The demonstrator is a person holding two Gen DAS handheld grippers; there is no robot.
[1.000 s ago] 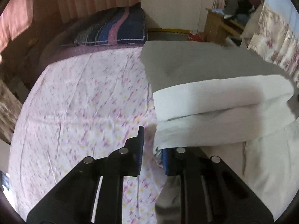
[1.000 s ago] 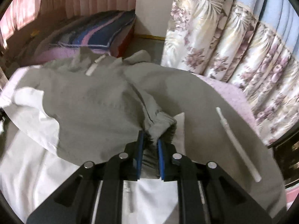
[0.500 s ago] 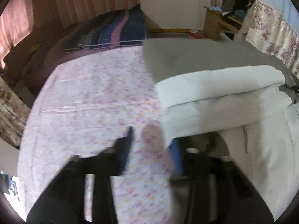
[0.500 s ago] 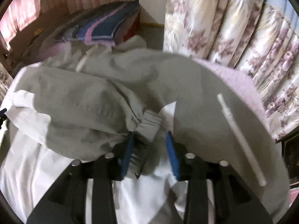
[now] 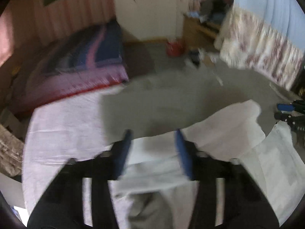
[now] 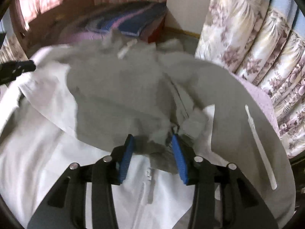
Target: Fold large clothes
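Now the jacket (image 6: 118, 95), grey and white, lies spread on the bed (image 5: 63, 126), its folded band running crosswise ahead of both sets of jaws. The grey cuff (image 6: 158, 141) sits right between the right gripper (image 6: 152, 156) jaws, slightly toward the right pad, so this hand is plainly the nearer for a regrasp there. Those jaws have just been closing a little yet stand apart, pads clear of the cloth as far as the blur allows. The left gripper (image 5: 153, 150) hangs over the white fold (image 5: 225, 133), which stretches off to its right; its jaws, also just closing, stand apart with white cloth beneath, nothing clamped.
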